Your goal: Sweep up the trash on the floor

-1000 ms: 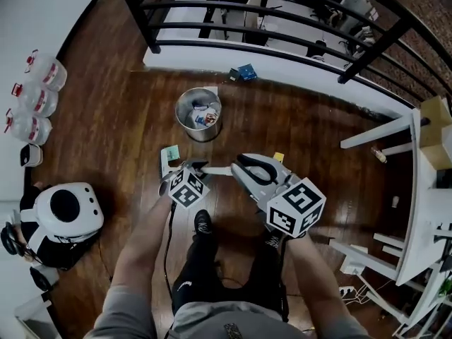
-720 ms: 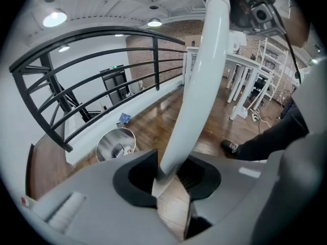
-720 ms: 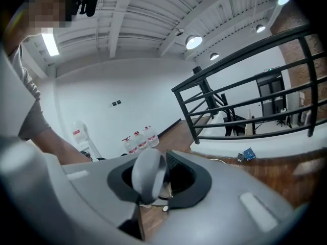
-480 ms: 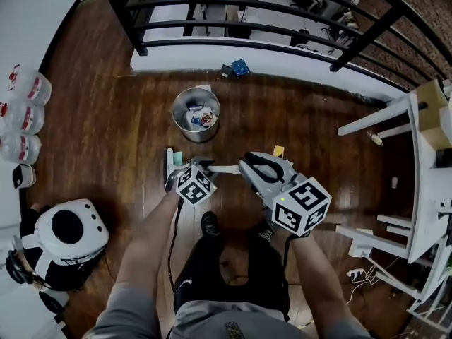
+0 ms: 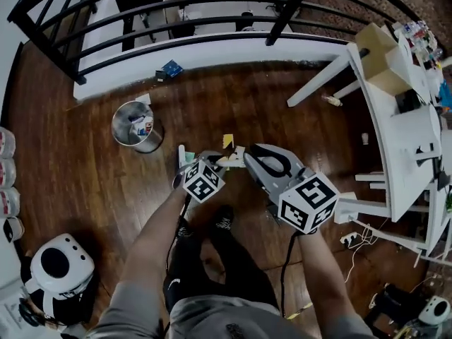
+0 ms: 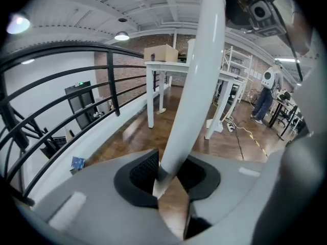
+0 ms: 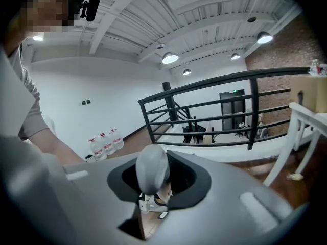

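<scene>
A white broom pole (image 6: 196,80) runs up between the jaws of my left gripper (image 6: 171,180), which are closing on it. The pole's grey rounded end (image 7: 152,170) sits between the pads of my right gripper (image 7: 153,188), which grips it. In the head view the left gripper (image 5: 212,162) and right gripper (image 5: 244,155) are close together over the wooden floor, with the white sweeping head (image 5: 182,155) just left of them. A yellow scrap (image 5: 227,140) lies right ahead. A blue packet (image 5: 171,68) lies by the railing base. The steel bin (image 5: 134,126) holds trash.
A black railing (image 5: 176,27) on a white curb closes off the far side. White table legs (image 5: 318,83) and shelving stand at the right, with a power strip and cables (image 5: 349,239) below. Water bottles (image 5: 6,182) and a white round appliance (image 5: 60,263) are at the left.
Both grippers have swung to the right with the pole, away from the bin. The bin now lies further left and the yellow scrap is directly ahead of the grippers.
</scene>
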Motion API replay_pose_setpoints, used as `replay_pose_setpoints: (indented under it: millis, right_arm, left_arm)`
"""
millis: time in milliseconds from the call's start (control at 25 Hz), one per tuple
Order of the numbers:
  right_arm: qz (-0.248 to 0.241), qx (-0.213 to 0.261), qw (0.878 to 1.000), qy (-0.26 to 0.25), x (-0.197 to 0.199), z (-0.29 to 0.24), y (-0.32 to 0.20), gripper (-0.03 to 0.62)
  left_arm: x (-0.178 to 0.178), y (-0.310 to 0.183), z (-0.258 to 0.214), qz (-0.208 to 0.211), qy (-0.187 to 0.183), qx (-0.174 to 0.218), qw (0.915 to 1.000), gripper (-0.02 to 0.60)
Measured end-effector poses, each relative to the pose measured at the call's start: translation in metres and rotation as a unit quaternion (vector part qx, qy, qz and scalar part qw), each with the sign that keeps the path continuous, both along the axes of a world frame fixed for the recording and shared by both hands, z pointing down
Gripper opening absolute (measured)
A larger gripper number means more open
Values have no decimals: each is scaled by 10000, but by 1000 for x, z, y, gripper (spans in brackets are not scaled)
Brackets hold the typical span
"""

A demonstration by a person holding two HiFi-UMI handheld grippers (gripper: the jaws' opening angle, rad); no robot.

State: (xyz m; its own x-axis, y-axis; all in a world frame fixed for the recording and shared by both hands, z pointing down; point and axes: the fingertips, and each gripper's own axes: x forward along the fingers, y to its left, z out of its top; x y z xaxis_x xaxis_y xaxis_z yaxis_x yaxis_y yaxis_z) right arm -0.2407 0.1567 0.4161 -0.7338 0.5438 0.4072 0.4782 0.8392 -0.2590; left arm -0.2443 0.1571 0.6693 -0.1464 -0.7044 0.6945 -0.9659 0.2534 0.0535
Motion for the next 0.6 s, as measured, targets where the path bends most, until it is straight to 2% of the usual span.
replay_pose_setpoints:
  millis: [160, 280, 440, 600]
  right_arm:
    - [591, 70, 9982, 5, 17, -7, -90, 71]
    - [932, 73, 9956, 20, 28, -7, -137, 71]
    - [1227, -40, 9924, 16, 35, -6, -175, 71]
    - [1233, -148, 9922, -150, 27, -22, -186, 71]
  left_arm:
    - [19, -94, -7, 507, 15, 149, 9986, 89]
    - [32, -141, -8, 825, 37, 164, 9965, 89]
    - [40, -172, -8, 1170, 32, 43, 9931, 87]
    - [33, -184, -21, 1329, -38, -70, 9911, 83]
